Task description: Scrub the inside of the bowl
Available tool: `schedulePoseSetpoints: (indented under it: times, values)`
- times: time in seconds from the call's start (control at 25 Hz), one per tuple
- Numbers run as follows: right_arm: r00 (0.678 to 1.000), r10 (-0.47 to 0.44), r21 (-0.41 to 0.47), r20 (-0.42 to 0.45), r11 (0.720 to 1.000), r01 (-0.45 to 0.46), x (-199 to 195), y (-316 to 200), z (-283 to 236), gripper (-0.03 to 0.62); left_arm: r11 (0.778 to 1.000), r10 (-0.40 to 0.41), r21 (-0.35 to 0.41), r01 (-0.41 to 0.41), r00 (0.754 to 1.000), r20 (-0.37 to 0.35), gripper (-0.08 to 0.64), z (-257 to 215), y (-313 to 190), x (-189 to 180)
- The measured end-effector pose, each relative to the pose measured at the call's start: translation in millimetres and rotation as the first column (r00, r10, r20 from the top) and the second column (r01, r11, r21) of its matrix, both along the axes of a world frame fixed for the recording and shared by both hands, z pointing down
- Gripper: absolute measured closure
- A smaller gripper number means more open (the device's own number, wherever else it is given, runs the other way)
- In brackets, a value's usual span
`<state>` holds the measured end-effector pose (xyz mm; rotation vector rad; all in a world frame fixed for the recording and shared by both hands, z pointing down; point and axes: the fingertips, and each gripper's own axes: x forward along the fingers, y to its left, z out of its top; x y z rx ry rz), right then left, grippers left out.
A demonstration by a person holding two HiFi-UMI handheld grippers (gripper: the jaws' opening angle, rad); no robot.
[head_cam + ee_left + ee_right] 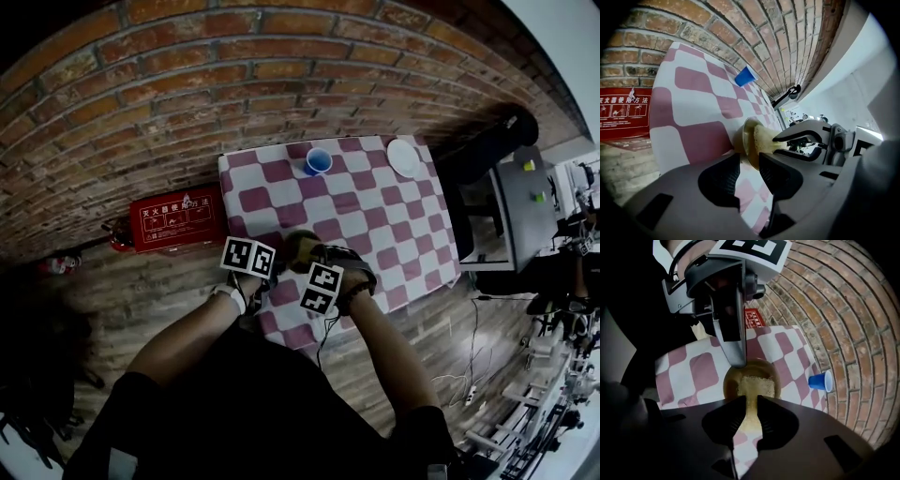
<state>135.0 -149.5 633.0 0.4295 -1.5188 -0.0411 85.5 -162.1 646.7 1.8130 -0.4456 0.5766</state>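
Two grippers on one bowl, so definitely mid-job. Going left to right: spotted a red box (171, 221) on the floor by the brick wall, well away from the action. Then had the left gripper (750, 161) pinched tight on the rim of the bowl (746, 136), steadying it at the near end of the checkered table (394, 225). Couldn't tell whether resting flat on the cloth or tipped up a bit. Right beside that, found the sponge (757, 386) pushed into the bowl's hollow, touching the inside wall. Had the right gripper (751, 404) squeezed onto the sponge's back end, with nothing but sponge between the jaws. Further right and back toward the wall, noticed a blue cup (319, 161) and a white plate (404, 157), both well apart from the bowl and not involved.

Progress-wise: reckoned the setup part done, with the bowl held, sponge in hand and pressed inside. Looked like scrubbing either under way or just starting. Saw no suds, water or obvious dirt, so couldn't say how much of the inside already covered. Guessed at the rest: working the sponge round the whole inner wall and the bottom, then setting both down.
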Motion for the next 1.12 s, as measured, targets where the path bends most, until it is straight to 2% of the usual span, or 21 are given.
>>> schedulePoseSetpoints:
  times: [0.12,0.24,0.36,0.52,0.68,0.84,0.96,1.12]
  values:
    - [0.994,0.095,-0.088,0.051,0.992,-0.09,-4.3,3.6,9.7,0.506,1.0,-0.008,-0.014,0.009,1.0,0.019,0.425,7.0,1.1,1.9]
    - [0.966,0.237,-0.147,0.1,0.964,-0.221,-5.7,-0.2,16.2,0.506,0.999,-0.013,-0.036,0.014,1.0,0.016,0.426,11.5,0.6,3.7]
    - [0.947,0.291,-0.164,0.137,0.949,-0.268,-11.3,-7.1,16.4,0.506,0.999,-0.004,-0.045,0.004,1.0,0.008,0.454,11.5,-1.3,5.9]
    - [0.957,0.241,-0.113,0.159,0.968,-0.225,-20.1,-19.7,12.5,0.506,0.999,0.001,-0.042,0.0,1.0,0.01,0.462,11.7,-3.5,6.2]
    - [0.991,0.115,-0.063,0.071,0.992,-0.11,-12.1,-21.6,12.8,0.505,0.999,-0.015,-0.048,0.015,1.0,-0.001,0.462,11.1,-6.6,5.0]
    - [1.0,0.023,-0.044,0.014,0.999,-0.023,-1.8,-14.8,11.4,0.505,0.999,-0.02,-0.048,0.02,1.0,-0.007,0.466,9.9,-9.0,3.5]
    - [0.999,0.007,-0.049,0.031,0.999,-0.005,-1.7,-7.7,9.5,0.506,0.999,-0.024,-0.047,0.024,1.0,-0.006,0.466,10.1,-11.4,2.1]
    - [0.997,0.041,-0.063,0.071,0.997,-0.037,-7.9,-5.7,13.6,0.506,0.998,-0.033,-0.046,0.033,0.999,-0.005,0.466,9.5,-13.9,0.9]
